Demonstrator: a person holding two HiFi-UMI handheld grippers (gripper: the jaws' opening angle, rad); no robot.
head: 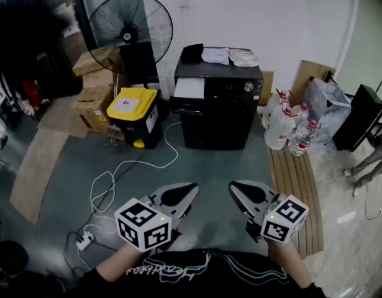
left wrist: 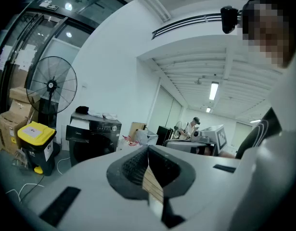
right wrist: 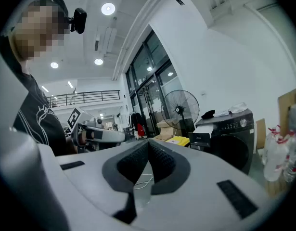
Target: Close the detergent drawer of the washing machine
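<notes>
My left claw (head: 189, 194) and right claw (head: 235, 191) are both pressed together with nothing in them. They hang side by side near my chest, well apart from the black washing machine (head: 218, 107) ahead. Its white detergent drawer (head: 189, 89) sticks out of the upper front, long axis pointing toward me. A white cable (head: 116, 179) trails over the grey floor (head: 203, 163). A yellow-lidded bin (head: 136, 113) and a fan (head: 131, 27) stand beside the machine.

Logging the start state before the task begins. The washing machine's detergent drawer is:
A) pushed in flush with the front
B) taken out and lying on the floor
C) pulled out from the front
C: the white detergent drawer juts out from the upper left front of the dark washing machine.
</notes>
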